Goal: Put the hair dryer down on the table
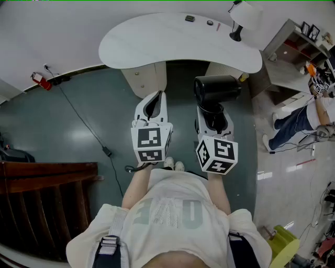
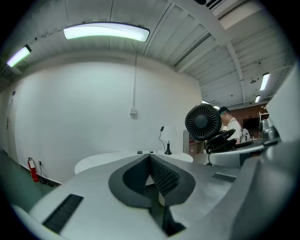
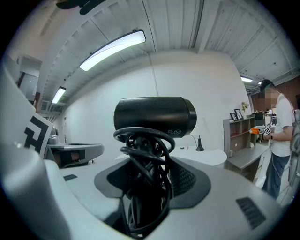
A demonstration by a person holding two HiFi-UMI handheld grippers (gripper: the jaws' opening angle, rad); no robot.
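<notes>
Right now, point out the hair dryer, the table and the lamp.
hair dryer (image 1: 217, 89), head view, black barrel.
table (image 1: 157, 42), head view, bare white top.
lamp (image 1: 245, 15), head view, white shade.

White left tool (image 1: 156, 99), right tool (image 1: 213, 116), checker-marked cubes (image 1: 152, 145), pale T-shirt (image 1: 172, 212)

Both forearms reach forward from the torso, side by side and close together. The left tool (image 1: 152, 104) points ahead with its jaws brought together and nothing between them. The right tool (image 1: 213, 111) (level with the left, just beside it) points the same way. Its jaws stand wide, clamped on the cord-wrapped handle of the dryer (image 1: 217, 89), which it holds upright.
</notes>
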